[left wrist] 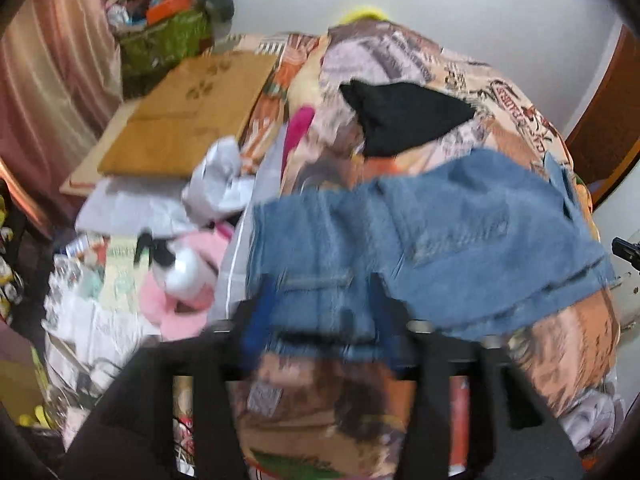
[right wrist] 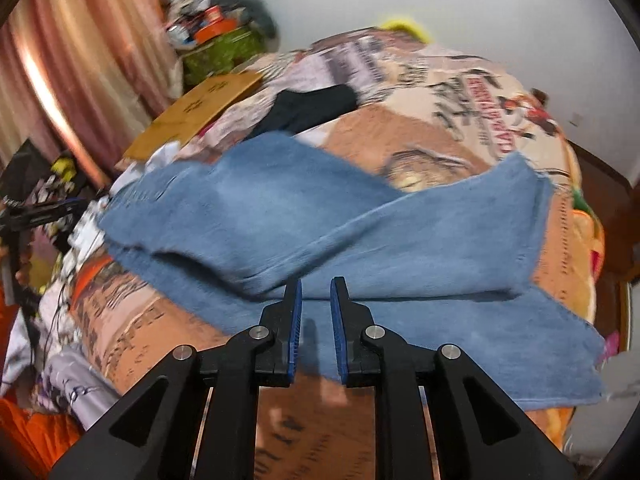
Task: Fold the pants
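Note:
Blue denim pants point(left wrist: 420, 240) lie folded across a patterned bedspread point(left wrist: 400, 64). In the blurred left wrist view my left gripper point(left wrist: 322, 296) is open wide over the near edge of the denim, with cloth showing between its fingers but not pinched. In the right wrist view the pants point(right wrist: 320, 216) lie with one layer doubled over another. My right gripper point(right wrist: 317, 284) hovers at their near edge, its blue pads point(right wrist: 295, 320) a narrow gap apart, with nothing clamped between them.
A black garment point(left wrist: 400, 116) lies on the bed behind the pants. A wooden board point(left wrist: 188, 112), white cloths and a pink plush toy point(left wrist: 180, 280) crowd the left side. A green box point(right wrist: 224, 52) of clutter and a curtain point(right wrist: 80, 60) stand at the back left.

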`<action>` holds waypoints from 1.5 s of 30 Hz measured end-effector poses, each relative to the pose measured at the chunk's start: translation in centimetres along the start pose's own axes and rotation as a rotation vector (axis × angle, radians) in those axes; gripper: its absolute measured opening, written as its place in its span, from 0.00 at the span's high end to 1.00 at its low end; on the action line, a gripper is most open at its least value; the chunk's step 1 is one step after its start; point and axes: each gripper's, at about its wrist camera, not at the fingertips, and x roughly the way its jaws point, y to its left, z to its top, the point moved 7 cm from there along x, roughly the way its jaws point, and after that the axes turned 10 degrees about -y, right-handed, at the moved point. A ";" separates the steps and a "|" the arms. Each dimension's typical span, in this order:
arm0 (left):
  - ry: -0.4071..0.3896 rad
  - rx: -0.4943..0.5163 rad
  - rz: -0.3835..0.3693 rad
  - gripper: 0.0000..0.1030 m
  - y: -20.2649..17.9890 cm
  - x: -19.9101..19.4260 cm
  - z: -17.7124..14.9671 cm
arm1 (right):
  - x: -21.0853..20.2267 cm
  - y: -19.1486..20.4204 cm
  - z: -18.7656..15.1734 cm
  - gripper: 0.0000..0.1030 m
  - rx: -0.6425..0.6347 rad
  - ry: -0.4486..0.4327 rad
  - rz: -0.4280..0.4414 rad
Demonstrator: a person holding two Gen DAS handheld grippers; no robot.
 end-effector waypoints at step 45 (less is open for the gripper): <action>0.136 0.191 -0.140 0.27 -18.4 20.4 10.9 | 21.7 -29.5 8.8 0.83 0.365 0.082 -0.371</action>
